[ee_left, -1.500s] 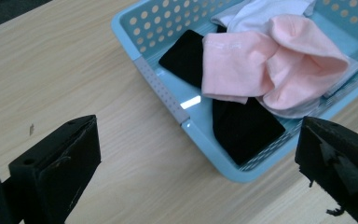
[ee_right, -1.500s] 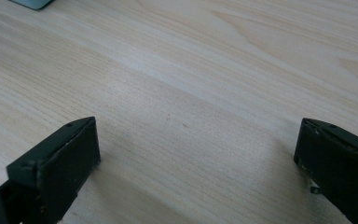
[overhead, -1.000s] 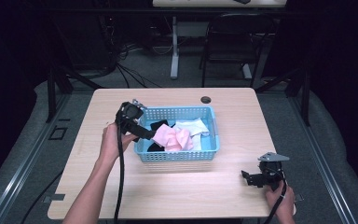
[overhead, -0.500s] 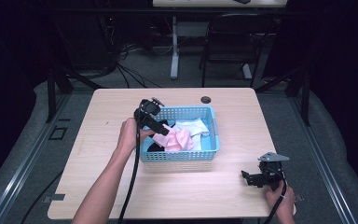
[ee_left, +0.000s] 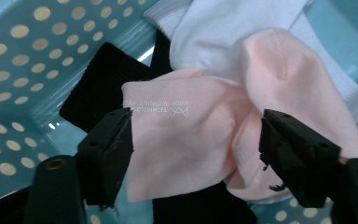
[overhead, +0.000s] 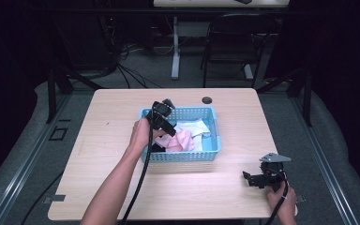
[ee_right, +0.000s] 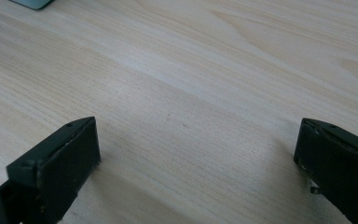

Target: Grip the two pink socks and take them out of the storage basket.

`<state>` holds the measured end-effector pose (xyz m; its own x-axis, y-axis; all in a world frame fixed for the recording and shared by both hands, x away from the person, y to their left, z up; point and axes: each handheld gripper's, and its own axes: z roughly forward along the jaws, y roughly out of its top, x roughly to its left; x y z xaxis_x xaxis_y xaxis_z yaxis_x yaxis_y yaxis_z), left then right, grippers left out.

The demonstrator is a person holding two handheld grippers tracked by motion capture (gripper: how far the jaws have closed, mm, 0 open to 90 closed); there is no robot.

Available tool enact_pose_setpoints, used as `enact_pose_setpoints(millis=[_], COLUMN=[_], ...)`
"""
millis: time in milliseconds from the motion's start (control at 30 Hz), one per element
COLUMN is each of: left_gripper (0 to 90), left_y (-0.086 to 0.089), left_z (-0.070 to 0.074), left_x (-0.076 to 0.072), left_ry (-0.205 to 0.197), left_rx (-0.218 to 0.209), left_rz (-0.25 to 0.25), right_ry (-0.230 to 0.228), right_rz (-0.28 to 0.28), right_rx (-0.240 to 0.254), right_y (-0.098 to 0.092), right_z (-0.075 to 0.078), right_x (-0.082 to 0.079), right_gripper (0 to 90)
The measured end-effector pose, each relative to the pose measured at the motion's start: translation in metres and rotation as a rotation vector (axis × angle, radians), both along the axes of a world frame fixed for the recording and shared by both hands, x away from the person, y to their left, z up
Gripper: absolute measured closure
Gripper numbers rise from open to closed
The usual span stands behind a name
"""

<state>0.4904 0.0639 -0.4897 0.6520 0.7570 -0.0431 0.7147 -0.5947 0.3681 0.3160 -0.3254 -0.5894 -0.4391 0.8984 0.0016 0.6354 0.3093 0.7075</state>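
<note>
Two grippers were at work over a wooden table (overhead: 112, 183). Inside the blue basket (overhead: 183, 157), the left gripper (ee_left: 196, 140) straddled a pink sock (ee_left: 191, 140); its jaws had just been closing, and they stood on either side of the sock, close against its edges but not yet pinching it. White socks (ee_left: 223, 32) and black socks (ee_left: 98, 88) lay around it. Well apart, the right gripper (ee_right: 196, 154) rested on bare wood, jaws spread wide.

A light wooden table (overhead: 122, 187) is set on grey floor (overhead: 337, 154). A dark chair (overhead: 234, 47) and tangled cables (overhead: 122, 61) are seen at the frame's top.
</note>
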Motion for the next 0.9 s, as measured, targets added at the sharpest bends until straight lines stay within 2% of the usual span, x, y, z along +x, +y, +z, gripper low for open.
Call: enact_pose_setpoints(millis=[67,100,133,233,333,467,600,633,700,900], left_gripper=[32.5,33.3,33.9,37.7,45.1,60.9,72.9,72.9,80.4,86.3], left_y=[0.000,0.002,0.002,0.001,0.000,-0.002,-0.005,-0.005,-0.005,-0.001], left_z=[-0.004,-0.007,-0.007,-0.016,-0.019,-0.025,-0.026,-0.026,-0.024,-0.015], left_x=[0.003,0.006,0.006,0.011,0.012,0.013,0.012,0.012,0.011,0.007], left_ry=[0.015,0.033,0.033,0.061,0.072,0.099,0.100,0.097,0.090,0.070], left_rx=[0.002,-0.011,-0.011,0.021,0.034,0.033,0.042,0.043,0.050,0.017], left_rz=[0.020,0.034,0.034,0.055,0.063,0.063,0.052,0.049,0.039,0.033], right_ry=[0.000,0.000,0.000,0.001,0.000,0.000,0.000,0.000,0.001,0.001], right_rz=[0.000,0.000,0.000,0.002,0.000,0.000,0.000,0.000,0.002,0.001], right_rx=[0.000,0.000,0.000,0.000,0.000,0.000,0.000,0.000,0.000,0.000], right_y=[0.000,0.000,0.000,0.000,0.000,0.000,0.000,0.000,0.000,0.000], right_z=[0.000,0.000,0.000,0.000,0.000,0.000,0.000,0.000,0.000,0.000], right_x=[0.000,0.000,0.000,0.000,0.000,0.000,0.000,0.000,0.000,0.000], right_gripper=[0.0,0.0,0.0,0.0,0.0,0.0,0.0,0.0,0.0,0.0])
